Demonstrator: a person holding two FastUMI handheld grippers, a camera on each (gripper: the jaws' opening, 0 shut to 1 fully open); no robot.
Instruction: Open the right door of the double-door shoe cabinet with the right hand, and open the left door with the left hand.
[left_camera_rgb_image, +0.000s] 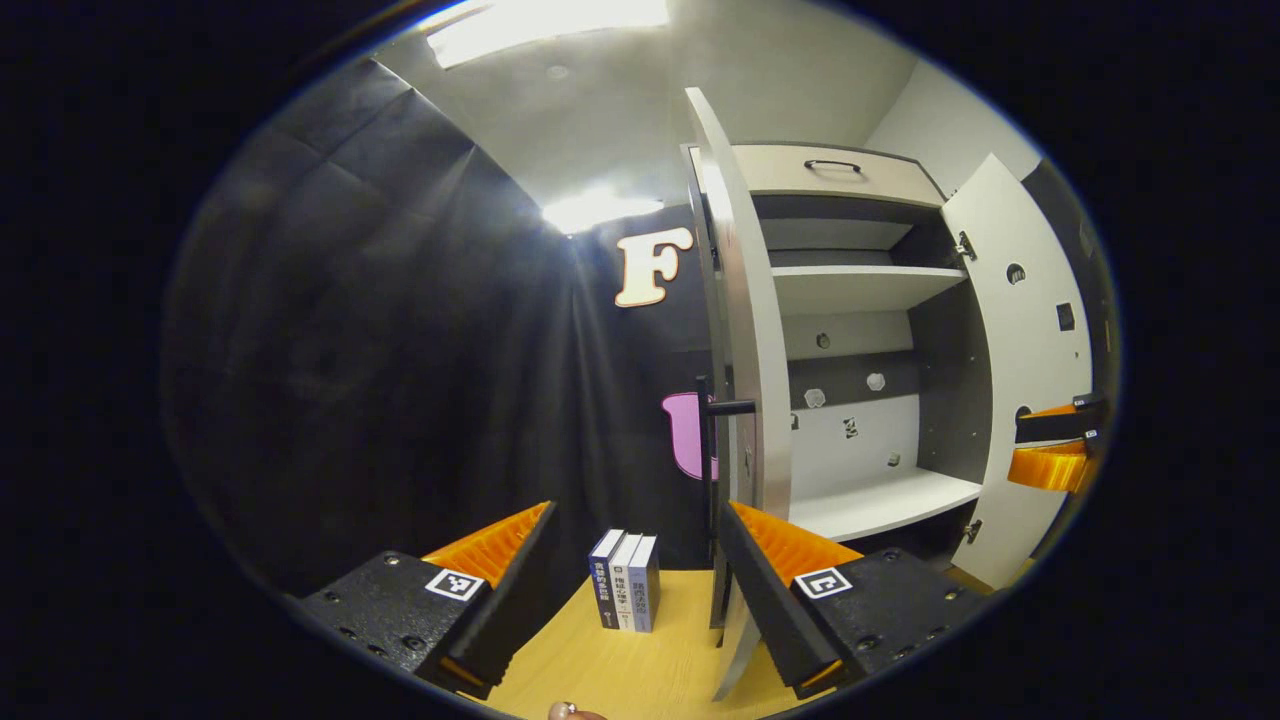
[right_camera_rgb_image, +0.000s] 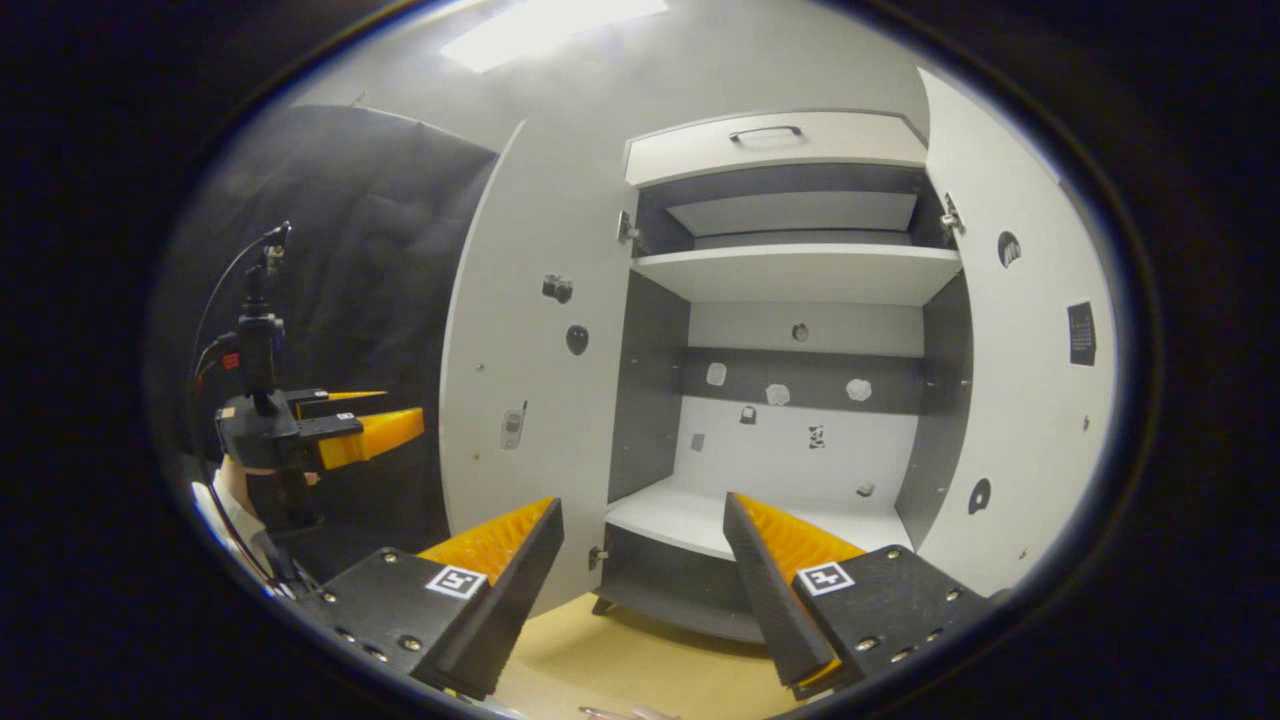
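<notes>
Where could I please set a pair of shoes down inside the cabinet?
The bottom shelf is bare between both side walls; the upper shelf is bare too. On the tabletop, three books crowd the spot beside the left door.

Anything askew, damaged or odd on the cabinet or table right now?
Nothing stands out. Left door and right door both stand swung open and look intact; the shelves are level and bare. Three books stand upright together on the table. Both grippers, left and right, are open, holding nothing.
</notes>
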